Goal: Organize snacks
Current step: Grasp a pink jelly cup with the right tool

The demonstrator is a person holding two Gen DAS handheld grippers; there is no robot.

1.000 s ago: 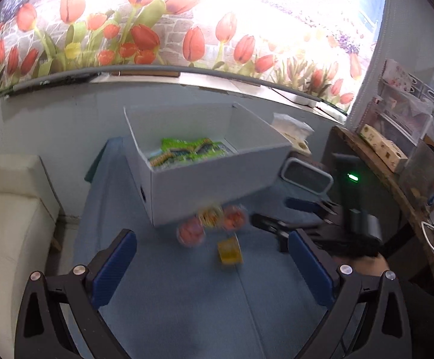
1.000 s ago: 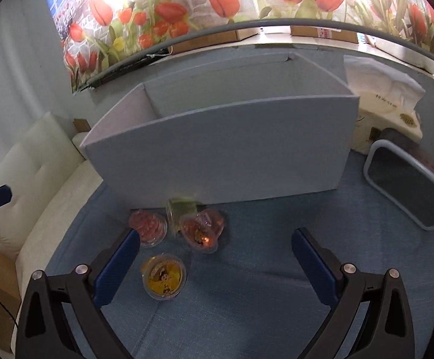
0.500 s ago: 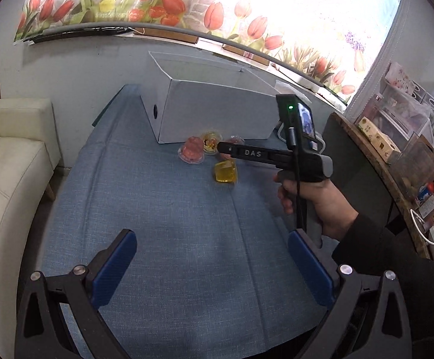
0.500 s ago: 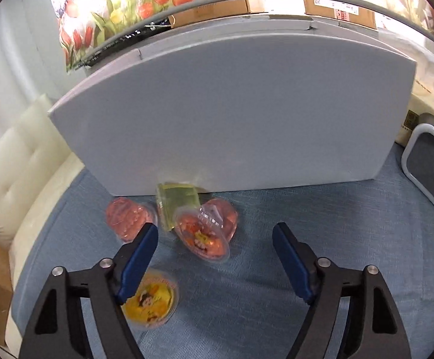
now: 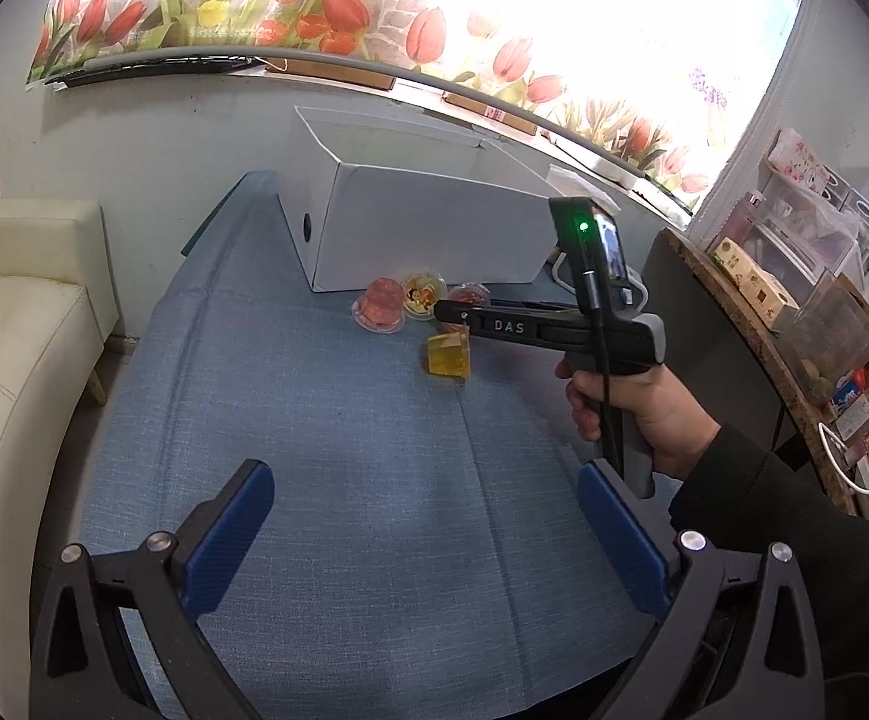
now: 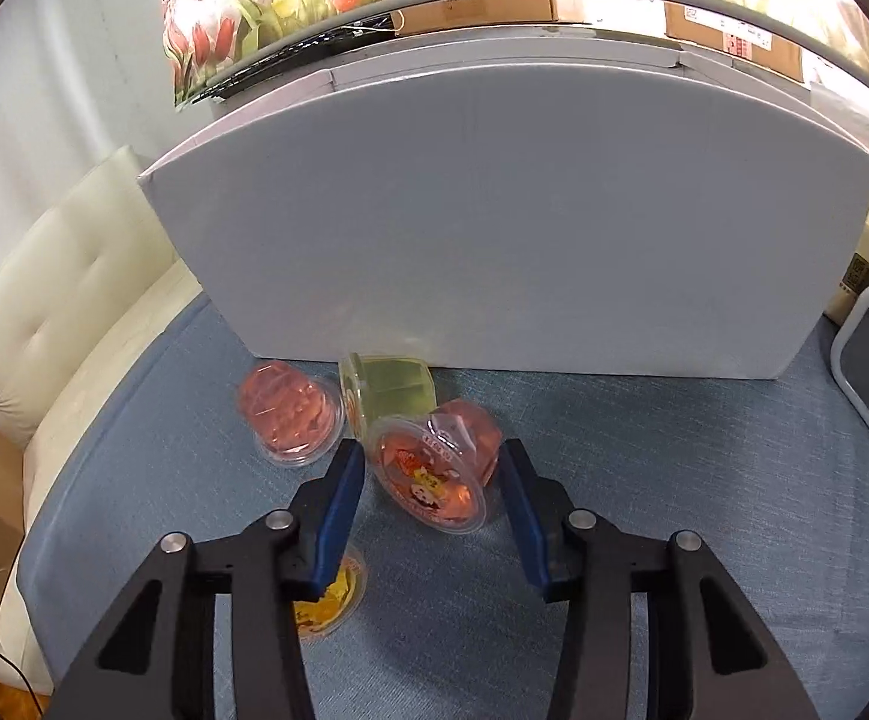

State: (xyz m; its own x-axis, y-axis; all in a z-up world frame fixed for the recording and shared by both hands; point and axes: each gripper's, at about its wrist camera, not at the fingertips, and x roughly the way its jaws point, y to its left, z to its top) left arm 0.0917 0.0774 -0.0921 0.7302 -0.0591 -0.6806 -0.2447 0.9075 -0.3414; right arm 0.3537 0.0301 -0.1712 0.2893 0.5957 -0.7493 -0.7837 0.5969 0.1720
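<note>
- Biggest thing here is the blue-cloth table [image 5: 326, 480], with the white box [image 6: 512, 210] standing at its far side. That's presumably where the snacks go. From my right wrist view I only see its front wall, not the inside.
- My right hand [image 5: 644, 414] holds its tool level and low, pointing at the box. The right gripper [image 6: 431, 480] sits just above the cloth with its blue fingers [image 6: 341, 498] narrowed around the red jelly cup [image 6: 434, 468], one either side. Looks like a sliver of gap each side, so I wouldn't call it gripped yet.
- My left gripper [image 5: 422, 534] is spread wide with nothing in it, hanging over the bare near part of the cloth, well apart from the snacks.
- The red cup lies tipped on its side, foil lid facing me. The greenish cup [image 6: 389, 387] is also on its side, touching the box wall just behind the red one. The pink cup [image 6: 290, 411] sits upside down to the left. The yellow cup [image 6: 329, 597] is half hidden under my left finger.
- What could go wrong, I reckon: the tipped cup is round and slick, so closing on the tapered wall could squirt it forward into the greenish one, or roll it out. Squeezing too hard might buckle the thin plastic or pop the lid. The left finger could also nudge the yellow cup.
</note>
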